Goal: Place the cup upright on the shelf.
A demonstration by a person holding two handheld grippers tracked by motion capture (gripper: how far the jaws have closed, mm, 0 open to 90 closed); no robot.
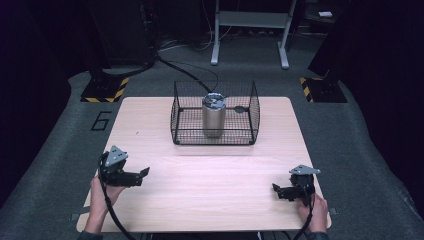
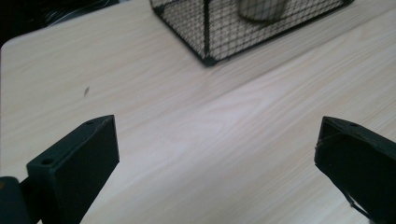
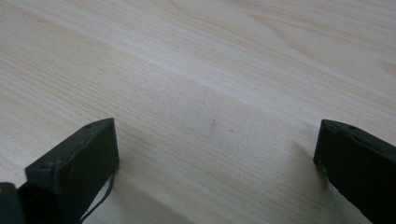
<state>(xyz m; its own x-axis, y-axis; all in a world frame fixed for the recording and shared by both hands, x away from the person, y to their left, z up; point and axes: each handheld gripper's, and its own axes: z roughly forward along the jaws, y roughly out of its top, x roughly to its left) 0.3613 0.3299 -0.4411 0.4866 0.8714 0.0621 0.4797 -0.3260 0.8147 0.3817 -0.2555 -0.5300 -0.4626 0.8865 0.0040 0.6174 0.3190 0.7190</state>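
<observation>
A black wire basket (image 1: 175, 117) stands at the far middle of the wooden table (image 1: 200, 175). Inside it a metal tumbler (image 1: 213, 116) stands upright with a dark lid. In the left gripper view the basket's corner (image 2: 208, 56) and the tumbler's base (image 2: 261, 10) show at the top. My left gripper (image 1: 144, 174) rests near the table's front left, open, with bare wood between its jaws (image 2: 217, 140). My right gripper (image 1: 275, 189) sits near the front right, also open, its jaws wide apart over bare wood (image 3: 217, 140). Both are well short of the basket.
A small dark speck (image 2: 86, 90) marks the table left of the basket. Beyond the table lie grey carpet, black cables (image 1: 185, 70), a white stand's legs (image 1: 250, 30) and yellow-black striped bases (image 1: 105, 90). Bare wood spans the space between the grippers.
</observation>
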